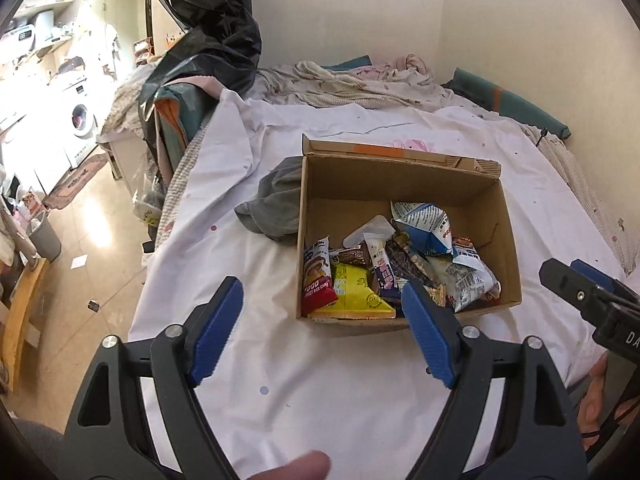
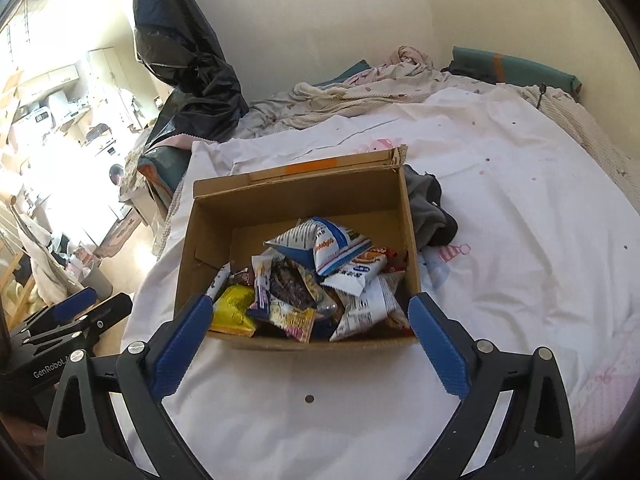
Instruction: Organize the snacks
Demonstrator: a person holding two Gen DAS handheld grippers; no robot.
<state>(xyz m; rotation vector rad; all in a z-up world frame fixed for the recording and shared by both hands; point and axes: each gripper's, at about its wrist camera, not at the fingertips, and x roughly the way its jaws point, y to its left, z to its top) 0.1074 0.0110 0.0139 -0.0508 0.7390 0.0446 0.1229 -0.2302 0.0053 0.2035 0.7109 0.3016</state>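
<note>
While both tools hang short of it, the cardboard box (image 2: 298, 200) lies straight ahead of the right gripper (image 2: 310, 320), whose spread fingers frame the near wall without touching; nothing is between them. The snacks (image 2: 312, 280) sit heaped in the near half of the box, packets lying every way, so no single long axis shows. The left gripper (image 1: 322, 312) is likewise splayed and empty, with the box ahead and slightly to its right on the white sheet (image 1: 320, 400). By my judgement the right one is better centred for a reach in. A grey cloth (image 2: 430, 208) lies against the box's right wall.
</note>
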